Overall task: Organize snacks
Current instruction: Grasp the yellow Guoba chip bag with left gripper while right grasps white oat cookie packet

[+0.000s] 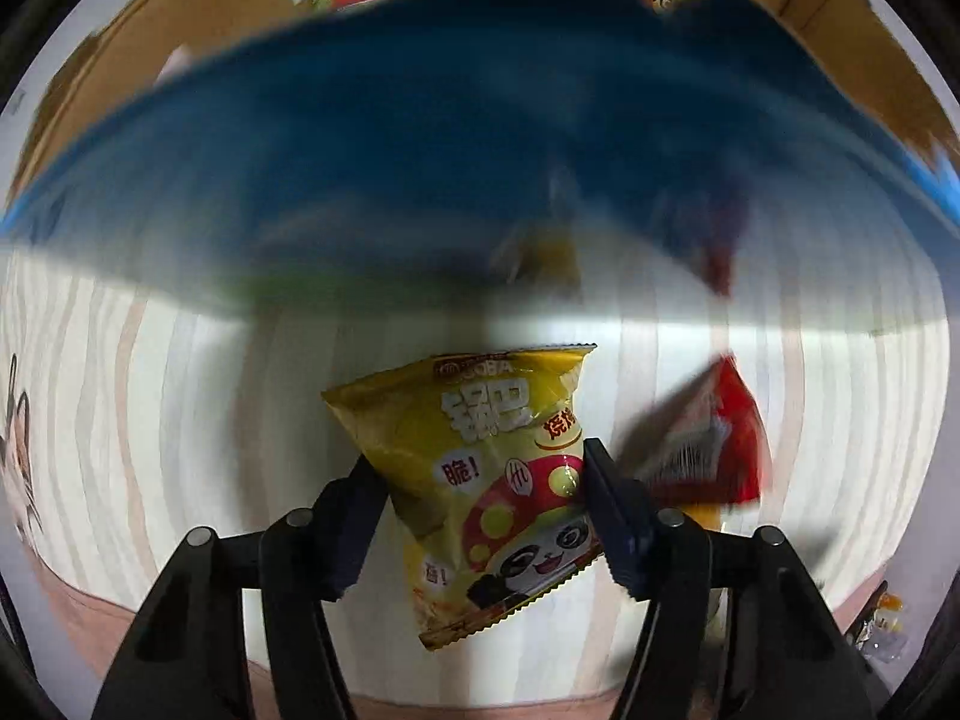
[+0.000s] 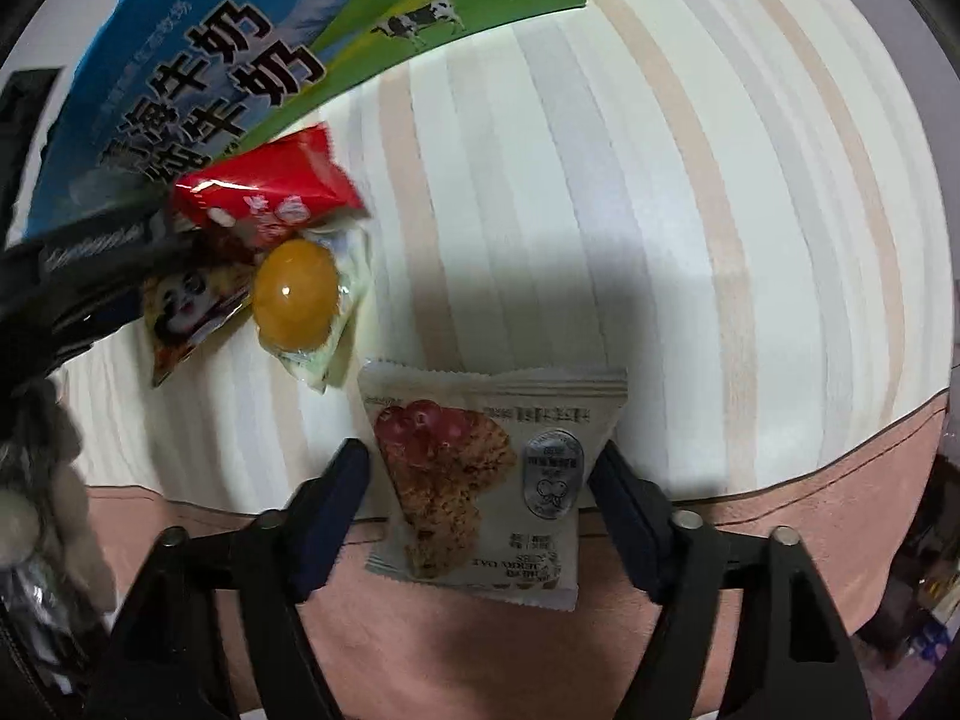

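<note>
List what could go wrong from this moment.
The yellow panda-print snack bag sits between the left gripper fingers only by its crinkly sides, so it may slip. The white oat-bar packet may likewise slide from the right gripper. The red wrapped snack crowds close and could get dragged.

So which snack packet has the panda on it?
The yellow packet between the left gripper's fingers. It has a panda in a red spotted mushroom hat; the red packet and the white oat packet show none.

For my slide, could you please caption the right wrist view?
Right tongs straddle a white oat-bar packet on the striped cloth, beside an orange jelly cup.
</note>
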The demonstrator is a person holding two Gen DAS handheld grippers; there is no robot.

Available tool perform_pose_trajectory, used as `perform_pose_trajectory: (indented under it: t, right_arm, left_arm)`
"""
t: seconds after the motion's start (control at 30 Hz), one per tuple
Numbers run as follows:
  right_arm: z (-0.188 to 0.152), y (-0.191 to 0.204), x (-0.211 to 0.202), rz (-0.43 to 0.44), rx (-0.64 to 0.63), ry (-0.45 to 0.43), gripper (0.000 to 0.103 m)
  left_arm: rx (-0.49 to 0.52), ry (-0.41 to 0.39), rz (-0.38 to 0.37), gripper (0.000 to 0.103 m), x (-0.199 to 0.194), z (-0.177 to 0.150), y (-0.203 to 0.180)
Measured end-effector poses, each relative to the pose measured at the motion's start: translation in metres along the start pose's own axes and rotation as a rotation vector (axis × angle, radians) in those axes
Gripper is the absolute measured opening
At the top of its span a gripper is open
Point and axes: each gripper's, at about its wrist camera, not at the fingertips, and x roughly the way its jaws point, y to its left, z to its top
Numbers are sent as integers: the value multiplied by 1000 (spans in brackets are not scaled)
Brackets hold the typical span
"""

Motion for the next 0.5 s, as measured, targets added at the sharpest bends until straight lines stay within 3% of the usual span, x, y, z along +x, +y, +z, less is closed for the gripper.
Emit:
perform_pose_trajectory:
  t: [0.13,0.33,0.5]
  right_arm:
    - [-12,-8,-1,22,-36,14,56]
    - [-44,-3,-2,0,-167,66,56]
    - [-62,6,4,-3,-207,98,57]
  left_arm:
    - [-5,35,-40,60,-7,-58,26]
    - [-28,126,-84,60,-8,-158,59]
    - [-89,199,-142,62,9,-192,77]
